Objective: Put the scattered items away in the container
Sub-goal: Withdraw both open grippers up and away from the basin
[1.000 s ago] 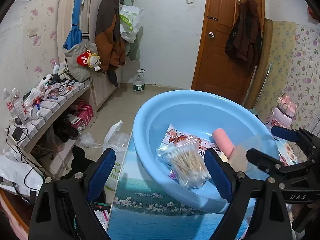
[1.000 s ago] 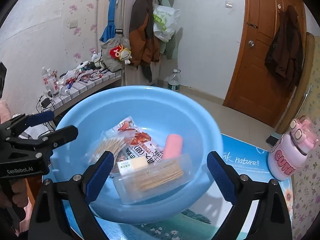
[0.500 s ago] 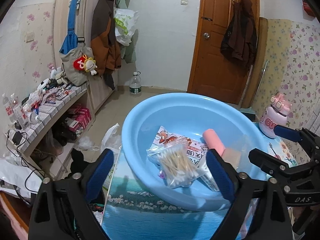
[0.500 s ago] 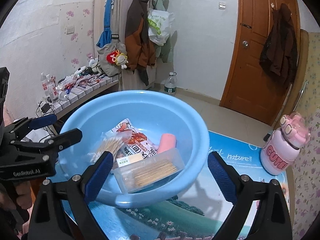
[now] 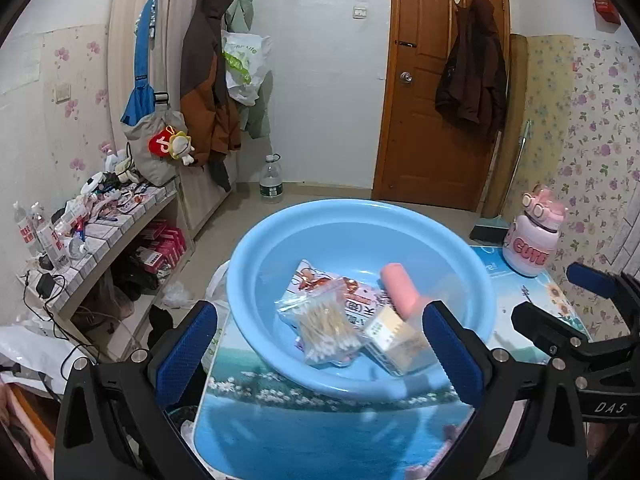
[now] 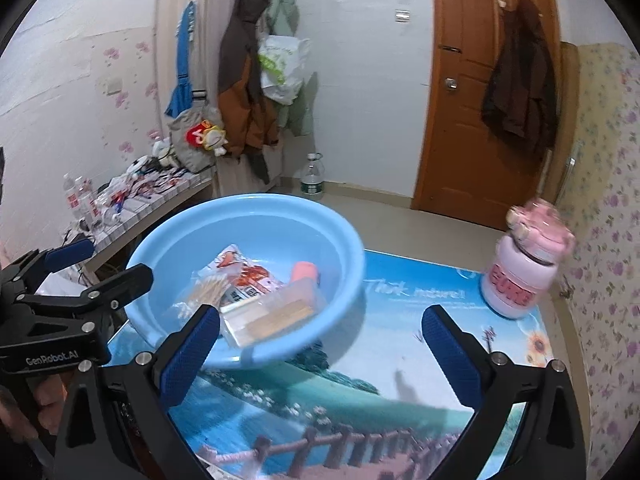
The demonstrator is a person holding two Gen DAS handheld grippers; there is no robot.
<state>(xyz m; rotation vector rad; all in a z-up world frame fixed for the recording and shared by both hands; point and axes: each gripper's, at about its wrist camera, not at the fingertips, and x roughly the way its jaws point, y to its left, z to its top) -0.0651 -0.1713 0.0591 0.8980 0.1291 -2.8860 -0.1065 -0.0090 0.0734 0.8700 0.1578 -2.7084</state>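
A light blue basin [image 5: 360, 216] [image 6: 248, 204] stands on the table. In it lie a bag of cotton swabs [image 5: 324, 324] [image 6: 208, 292], a red-and-white snack packet [image 5: 316, 280] [image 6: 244, 268], a pink roll [image 5: 396, 288] [image 6: 304, 272] and a clear box of sticks [image 5: 396, 340] [image 6: 272, 316]. My left gripper [image 5: 320, 344] hovers short of the basin's near rim, jaws opening, nothing gripped. My right gripper [image 6: 320, 350] hangs over the tabletop just right of the basin, jaws opening and empty. Each gripper shows in the other's view: right gripper [image 5: 560, 308], left gripper [image 6: 92, 276].
A pink bottle [image 5: 532, 240] [image 6: 524, 272] stands at the table's far right corner. The tabletop [image 6: 360, 380] carries a landscape print. A cluttered tiled shelf [image 5: 100, 216] runs along the left wall; a water bottle [image 5: 271, 184] sits on the floor.
Both grippers drew back and up from the basin, which now looks smaller and farther. Both pairs of jaws widened. The items in the basin stayed put.
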